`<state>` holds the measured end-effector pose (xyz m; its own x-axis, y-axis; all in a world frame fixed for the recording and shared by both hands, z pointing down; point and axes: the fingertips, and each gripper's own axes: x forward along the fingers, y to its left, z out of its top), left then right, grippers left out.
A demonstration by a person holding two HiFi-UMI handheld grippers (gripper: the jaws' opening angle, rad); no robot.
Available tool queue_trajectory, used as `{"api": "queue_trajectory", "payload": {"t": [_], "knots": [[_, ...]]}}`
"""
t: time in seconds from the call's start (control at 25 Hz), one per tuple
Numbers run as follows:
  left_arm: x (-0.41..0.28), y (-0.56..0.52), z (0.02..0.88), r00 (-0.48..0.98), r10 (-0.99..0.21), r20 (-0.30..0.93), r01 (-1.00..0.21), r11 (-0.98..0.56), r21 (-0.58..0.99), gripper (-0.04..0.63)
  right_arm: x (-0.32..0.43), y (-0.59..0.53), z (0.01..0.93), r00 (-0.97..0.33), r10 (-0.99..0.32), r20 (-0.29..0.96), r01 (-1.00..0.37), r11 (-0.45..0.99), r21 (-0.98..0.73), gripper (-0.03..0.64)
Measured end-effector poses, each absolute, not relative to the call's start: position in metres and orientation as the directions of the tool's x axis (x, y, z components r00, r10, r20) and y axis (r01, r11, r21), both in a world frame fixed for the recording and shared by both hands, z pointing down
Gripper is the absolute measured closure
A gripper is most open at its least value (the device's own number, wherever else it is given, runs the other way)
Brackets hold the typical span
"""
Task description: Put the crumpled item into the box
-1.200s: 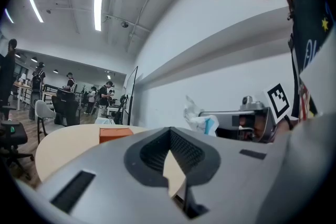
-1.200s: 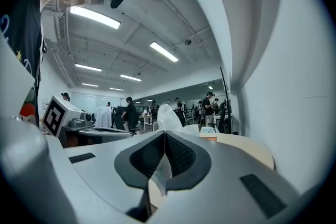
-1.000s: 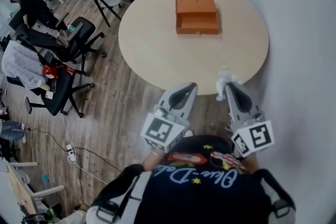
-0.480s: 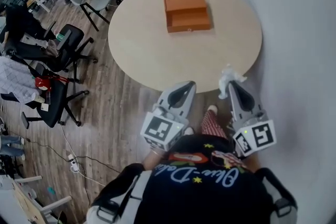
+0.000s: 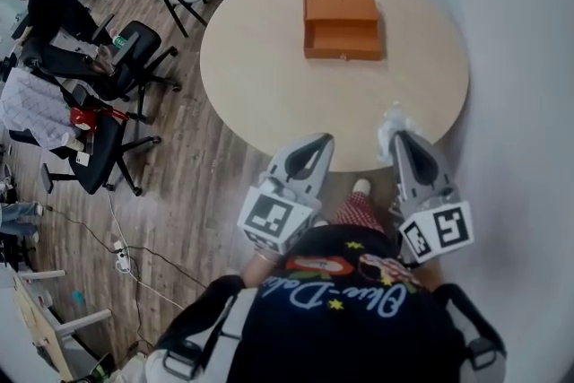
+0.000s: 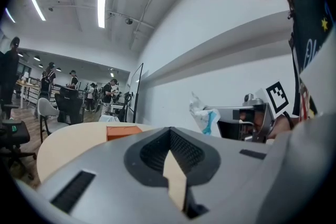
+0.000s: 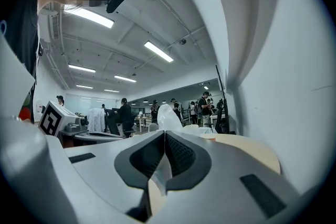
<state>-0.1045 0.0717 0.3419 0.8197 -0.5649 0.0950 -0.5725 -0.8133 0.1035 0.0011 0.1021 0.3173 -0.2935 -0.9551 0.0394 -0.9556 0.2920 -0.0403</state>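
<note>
An open orange box [image 5: 341, 24] sits on the far half of the round beige table [image 5: 269, 76]. My right gripper [image 5: 396, 137] is at the table's near edge, shut on a crumpled white item [image 5: 392, 119] that sticks up past its tips. The crumpled item [image 7: 168, 118] rises just beyond my right gripper [image 7: 164, 134] in the right gripper view. My left gripper [image 5: 316, 143] hangs shut and empty just short of the table edge. In the left gripper view, the box [image 6: 123, 131] lies ahead past my left gripper [image 6: 169, 131], and the crumpled item [image 6: 202, 115] shows a blue patch.
Black and grey office chairs [image 5: 108, 67] crowd the wooden floor to the table's left. A pale wall [image 5: 520, 58] runs close along the right. People stand at desks far back [image 6: 73, 92].
The head view swung left and then back, so the table shifted in the picture. Both grippers kept their places at the near edge, the right one still holding the crumpled item.
</note>
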Motion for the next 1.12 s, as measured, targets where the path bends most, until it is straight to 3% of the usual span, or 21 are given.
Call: {"api": "queue_trajectory", "payload": {"t": [1.12], "knots": [[0.003,-0.057,0.349,0.774,-0.618,0.136,-0.631,-0.772,0.078,0.603,0.119,-0.03,0.339,-0.346,-0.937,0.048,-0.934,0.338,-0.116,0.615]]}}
